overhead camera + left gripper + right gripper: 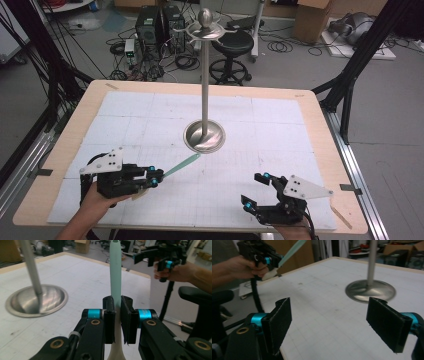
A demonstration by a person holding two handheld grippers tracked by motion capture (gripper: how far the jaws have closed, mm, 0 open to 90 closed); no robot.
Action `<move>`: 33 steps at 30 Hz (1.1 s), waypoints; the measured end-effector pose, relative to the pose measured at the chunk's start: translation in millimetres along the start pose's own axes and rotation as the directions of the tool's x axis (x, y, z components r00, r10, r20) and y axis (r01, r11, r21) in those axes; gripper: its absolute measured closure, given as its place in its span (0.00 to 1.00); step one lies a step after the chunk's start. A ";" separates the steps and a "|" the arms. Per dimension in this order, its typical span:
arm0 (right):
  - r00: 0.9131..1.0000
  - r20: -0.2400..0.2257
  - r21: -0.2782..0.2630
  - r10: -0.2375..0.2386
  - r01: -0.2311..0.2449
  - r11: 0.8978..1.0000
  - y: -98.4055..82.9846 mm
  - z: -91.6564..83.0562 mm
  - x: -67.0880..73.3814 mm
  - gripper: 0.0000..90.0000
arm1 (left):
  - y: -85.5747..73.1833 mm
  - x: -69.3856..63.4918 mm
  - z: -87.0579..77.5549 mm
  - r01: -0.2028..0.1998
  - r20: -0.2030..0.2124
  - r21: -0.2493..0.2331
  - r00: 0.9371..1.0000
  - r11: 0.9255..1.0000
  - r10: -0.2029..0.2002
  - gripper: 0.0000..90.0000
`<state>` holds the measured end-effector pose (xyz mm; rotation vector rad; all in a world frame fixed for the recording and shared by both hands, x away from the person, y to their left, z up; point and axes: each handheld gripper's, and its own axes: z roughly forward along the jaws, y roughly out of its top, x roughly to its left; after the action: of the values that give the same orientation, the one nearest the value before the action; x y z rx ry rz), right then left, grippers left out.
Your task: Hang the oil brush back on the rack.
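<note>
At lower left of the high view, the left gripper (pixel 155 177) clamps a slim, smooth, pale-green tapered tool (pixel 181 164) above the counter (pixel 65 135). The right gripper (pixel 255 190), lower right, gapes wide, empty. A polished metal stand (pixel 204 135) rises centrally.
</note>
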<state>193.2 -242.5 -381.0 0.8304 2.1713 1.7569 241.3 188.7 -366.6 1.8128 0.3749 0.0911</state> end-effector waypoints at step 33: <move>0.896 -0.411 0.086 -0.171 0.224 0.971 48.8 58.7 25.2 0.78 | 4.7 -32.3 28.7 -0.122 0.218 0.058 0.970 0.991 0.106 0.91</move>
<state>216.4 -174.2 -345.4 0.2662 2.5436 1.8201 219.1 151.3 -365.8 1.8920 0.1217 -0.0386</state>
